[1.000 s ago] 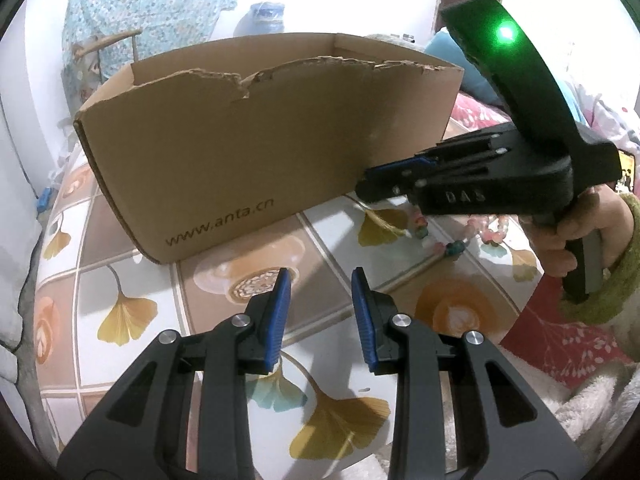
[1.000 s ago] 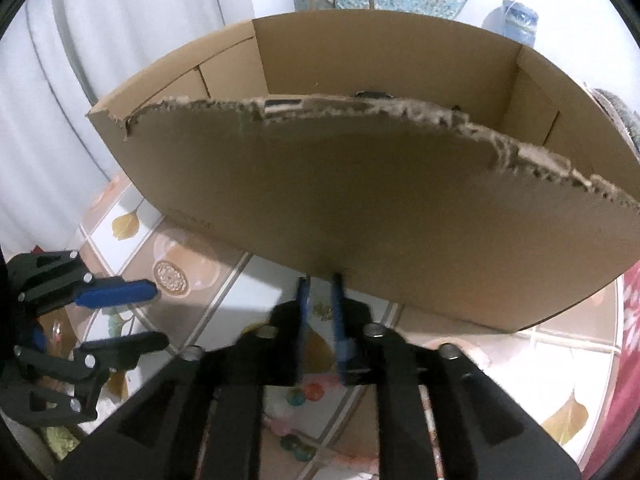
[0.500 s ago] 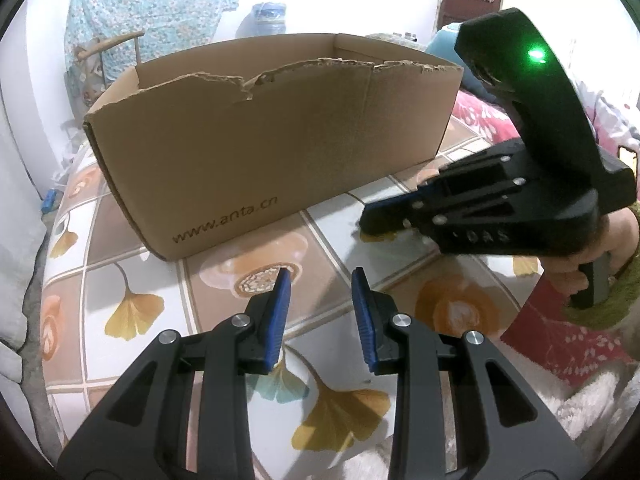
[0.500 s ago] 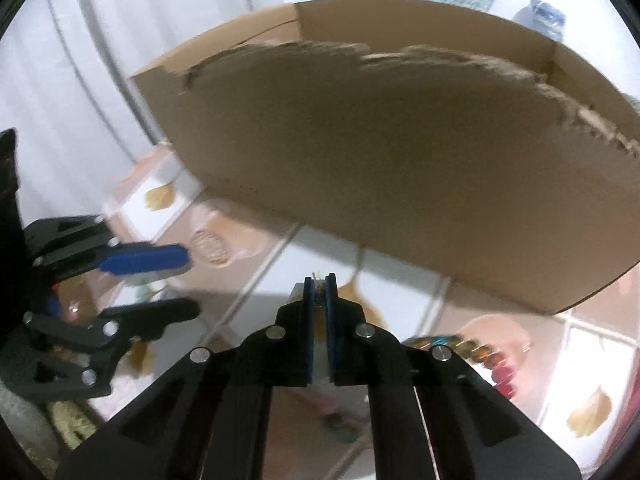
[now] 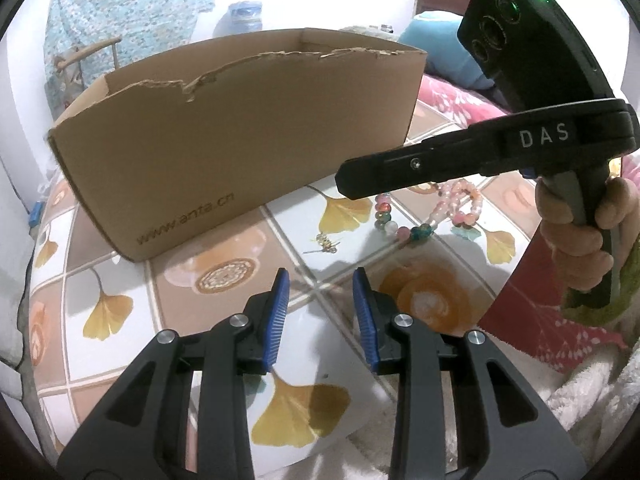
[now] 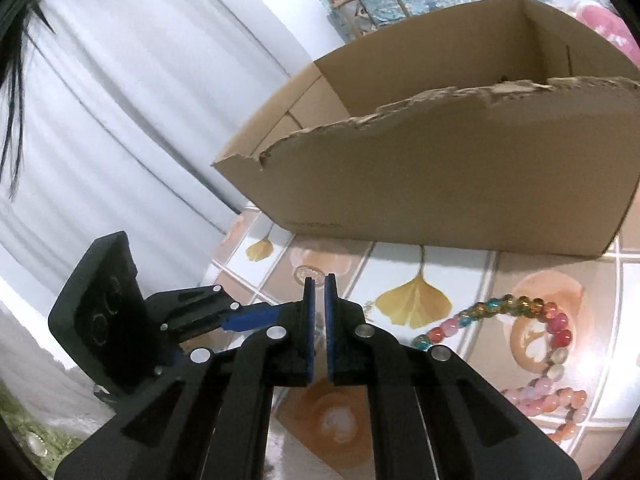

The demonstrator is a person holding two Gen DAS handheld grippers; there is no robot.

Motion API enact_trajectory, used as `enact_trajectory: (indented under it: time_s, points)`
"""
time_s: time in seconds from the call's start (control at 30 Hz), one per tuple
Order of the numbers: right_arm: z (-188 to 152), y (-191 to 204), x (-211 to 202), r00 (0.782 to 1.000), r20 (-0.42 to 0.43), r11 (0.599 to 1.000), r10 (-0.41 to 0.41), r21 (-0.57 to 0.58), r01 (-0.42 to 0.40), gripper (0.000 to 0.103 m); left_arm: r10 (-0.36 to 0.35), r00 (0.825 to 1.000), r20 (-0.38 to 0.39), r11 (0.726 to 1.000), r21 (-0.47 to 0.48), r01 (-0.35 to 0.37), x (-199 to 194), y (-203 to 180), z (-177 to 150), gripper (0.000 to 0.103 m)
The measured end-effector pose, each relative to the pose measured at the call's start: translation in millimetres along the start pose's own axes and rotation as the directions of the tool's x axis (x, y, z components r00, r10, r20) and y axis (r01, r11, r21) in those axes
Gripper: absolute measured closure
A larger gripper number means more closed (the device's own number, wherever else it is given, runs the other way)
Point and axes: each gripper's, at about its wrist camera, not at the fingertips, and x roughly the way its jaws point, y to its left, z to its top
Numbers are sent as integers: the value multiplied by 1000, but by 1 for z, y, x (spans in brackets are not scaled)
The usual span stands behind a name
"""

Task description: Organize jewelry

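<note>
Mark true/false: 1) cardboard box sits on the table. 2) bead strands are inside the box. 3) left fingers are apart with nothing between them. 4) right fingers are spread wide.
1) True: the cardboard box stands on the patterned table.
2) False: the bead strands lie on the table beside the box.
3) True: the left gripper is open and empty.
4) False: the right gripper is shut, no bead visibly between its fingers.

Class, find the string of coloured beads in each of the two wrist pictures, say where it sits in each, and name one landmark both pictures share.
Left wrist view: the bead string lies right of centre on the patterned tablecloth, partly behind the right gripper.
Right wrist view: the bead string curves along the lower right, right of the gripper's fingers.
Shared landmark: the torn cardboard box, standing beyond the beads.
</note>
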Motion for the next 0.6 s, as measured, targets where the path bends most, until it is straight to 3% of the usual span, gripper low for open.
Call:
enact_trajectory:
  time_s: [0.1, 0.27, 0.6]
  points:
    - [-2, -4, -6, 1000, 8, 1000, -1, 15, 1, 98, 6, 1000, 1, 1000, 21, -6, 3, -4, 1, 71]
    - [-9, -4, -13, 996, 20, 996, -85, 4, 85, 97, 36, 999, -10, 998, 50, -35, 18, -11, 11, 71]
    - [-23, -22, -27, 993, 30, 991, -117, 62, 115, 97, 2, 999, -35, 999, -32, -3, 30, 1, 20, 72]
